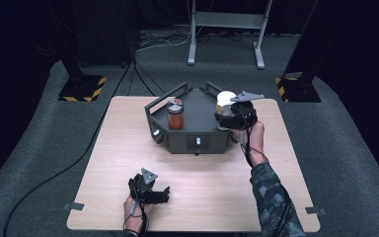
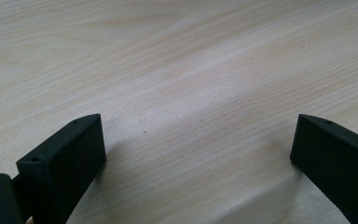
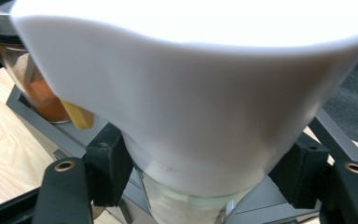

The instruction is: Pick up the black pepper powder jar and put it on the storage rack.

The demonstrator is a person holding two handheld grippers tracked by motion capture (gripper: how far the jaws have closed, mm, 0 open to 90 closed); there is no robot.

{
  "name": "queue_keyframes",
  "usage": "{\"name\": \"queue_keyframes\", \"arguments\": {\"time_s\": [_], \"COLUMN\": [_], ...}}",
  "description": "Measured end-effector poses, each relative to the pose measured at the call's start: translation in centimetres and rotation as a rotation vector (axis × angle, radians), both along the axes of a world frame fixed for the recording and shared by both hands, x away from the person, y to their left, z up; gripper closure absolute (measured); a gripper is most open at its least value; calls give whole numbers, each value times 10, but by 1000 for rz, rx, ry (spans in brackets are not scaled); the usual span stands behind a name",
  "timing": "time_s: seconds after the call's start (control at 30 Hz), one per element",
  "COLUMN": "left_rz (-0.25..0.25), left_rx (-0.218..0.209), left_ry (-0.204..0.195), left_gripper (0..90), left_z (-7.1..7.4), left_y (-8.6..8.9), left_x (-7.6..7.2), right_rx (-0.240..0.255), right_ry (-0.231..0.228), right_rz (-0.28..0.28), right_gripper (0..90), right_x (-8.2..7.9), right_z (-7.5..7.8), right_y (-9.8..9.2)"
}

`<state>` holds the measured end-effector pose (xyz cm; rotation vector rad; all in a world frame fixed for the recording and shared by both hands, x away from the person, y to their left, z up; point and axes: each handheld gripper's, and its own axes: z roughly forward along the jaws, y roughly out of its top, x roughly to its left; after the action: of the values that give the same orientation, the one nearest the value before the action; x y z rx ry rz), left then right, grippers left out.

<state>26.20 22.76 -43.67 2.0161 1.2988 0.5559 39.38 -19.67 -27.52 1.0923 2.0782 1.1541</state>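
A dark six-sided tray stands at the back middle of the wooden table. In its left part stands a clear jar of orange contents with a metal lid. At the tray's right side my right gripper is shut on a clear jar with a broad white lid. In the right gripper view the white lid looms close. Both jaws of that gripper press on the glass just under the lid, and the orange jar stands behind at left. My left gripper rests open near the table's front edge, with only bare wood between its jaws.
Behind the table, on grey carpet, are a metal stand's legs, two posts on yellow-and-black striped bases and cables. A sleeved forearm lies over the table's right front. Tape tabs mark the front corners.
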Motion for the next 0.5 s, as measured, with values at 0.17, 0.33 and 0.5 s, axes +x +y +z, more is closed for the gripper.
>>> {"name": "queue_keyframes", "arguments": {"time_s": [0.17,0.33,0.5], "left_rz": [0,0,-2], "left_rx": [1,-1,1], "left_ry": [-1,1,0], "left_gripper": [30,30,30], "left_z": [0,0,0], "left_y": [0,0,0], "left_x": [0,0,0], "right_rx": [6,1,2], "right_ry": [5,7,10], "right_rz": [-4,-1,0], "right_gripper": [297,296,296], "right_x": [3,7,10], "right_z": [-1,-1,-2], "right_y": [1,3,6]}}
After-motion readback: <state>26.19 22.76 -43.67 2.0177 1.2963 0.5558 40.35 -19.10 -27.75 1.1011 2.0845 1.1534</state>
